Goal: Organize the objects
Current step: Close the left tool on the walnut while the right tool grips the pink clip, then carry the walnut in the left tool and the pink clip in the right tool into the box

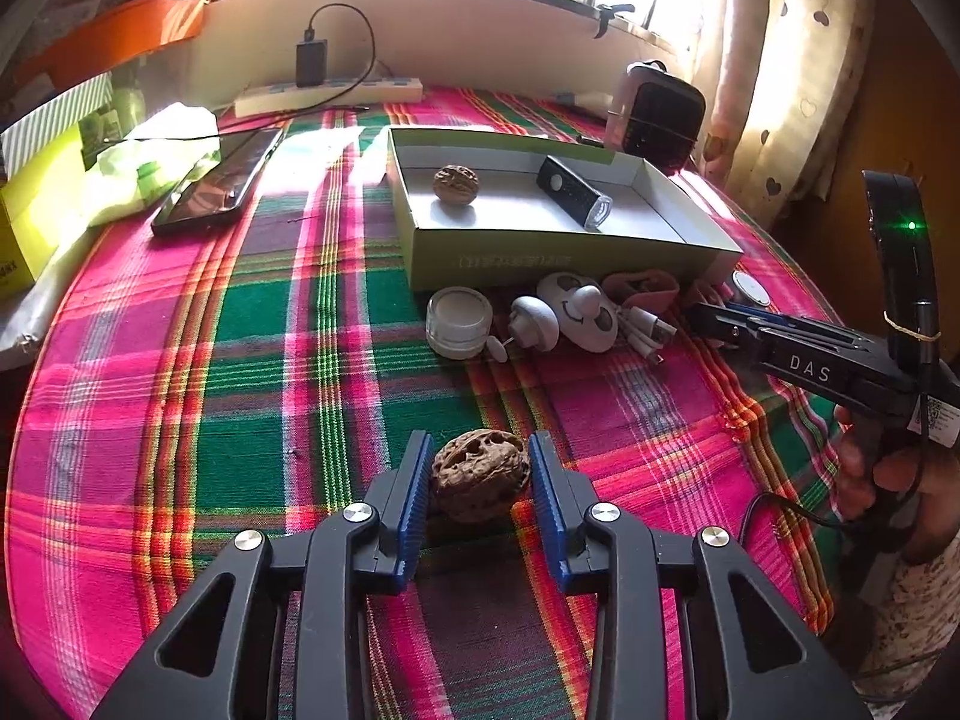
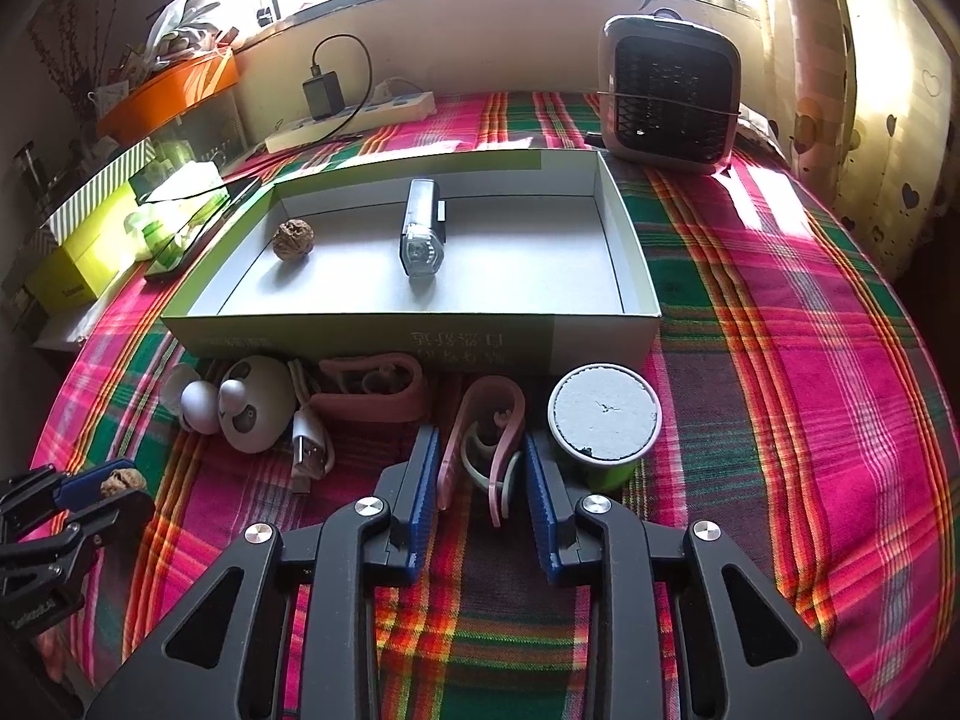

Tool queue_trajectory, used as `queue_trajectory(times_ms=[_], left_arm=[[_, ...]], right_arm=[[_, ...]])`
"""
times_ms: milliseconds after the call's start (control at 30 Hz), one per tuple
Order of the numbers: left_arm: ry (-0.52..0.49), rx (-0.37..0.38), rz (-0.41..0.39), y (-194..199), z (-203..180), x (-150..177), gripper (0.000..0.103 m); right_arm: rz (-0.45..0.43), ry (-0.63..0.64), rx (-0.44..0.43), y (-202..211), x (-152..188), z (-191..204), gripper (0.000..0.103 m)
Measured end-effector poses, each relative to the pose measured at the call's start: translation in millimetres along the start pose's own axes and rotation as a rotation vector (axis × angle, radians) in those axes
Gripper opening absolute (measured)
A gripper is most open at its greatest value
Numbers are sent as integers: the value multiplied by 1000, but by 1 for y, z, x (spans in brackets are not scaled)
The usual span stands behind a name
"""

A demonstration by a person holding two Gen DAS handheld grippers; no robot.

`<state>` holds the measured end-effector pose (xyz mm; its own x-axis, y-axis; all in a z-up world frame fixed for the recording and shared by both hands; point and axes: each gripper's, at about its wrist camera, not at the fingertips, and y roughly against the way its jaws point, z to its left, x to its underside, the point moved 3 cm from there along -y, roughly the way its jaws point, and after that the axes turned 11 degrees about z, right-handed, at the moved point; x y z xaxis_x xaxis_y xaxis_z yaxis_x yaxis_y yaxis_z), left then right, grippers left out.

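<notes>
Left wrist view: low and close over the pink-and-green plaid cloth, facing the window wall. Right wrist view: alongside, nearer the shallow open cardboard box, same heading. Both share the box, cloth and wall.

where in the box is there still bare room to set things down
Inside the box, the floor right of the flashlight is bare, and so is the strip between it and the walnut. Along the box's front wall outside, small items crowd together.
</notes>
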<state>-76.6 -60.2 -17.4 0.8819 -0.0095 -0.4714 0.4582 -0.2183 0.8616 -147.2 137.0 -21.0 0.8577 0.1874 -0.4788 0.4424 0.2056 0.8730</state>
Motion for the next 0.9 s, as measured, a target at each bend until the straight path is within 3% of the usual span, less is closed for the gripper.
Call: queue_trajectory(times_ms=[900], left_arm=[[-9, 2, -4, 2, -4, -4, 30]], right_arm=[[0, 10, -15, 2, 3, 5, 25]])
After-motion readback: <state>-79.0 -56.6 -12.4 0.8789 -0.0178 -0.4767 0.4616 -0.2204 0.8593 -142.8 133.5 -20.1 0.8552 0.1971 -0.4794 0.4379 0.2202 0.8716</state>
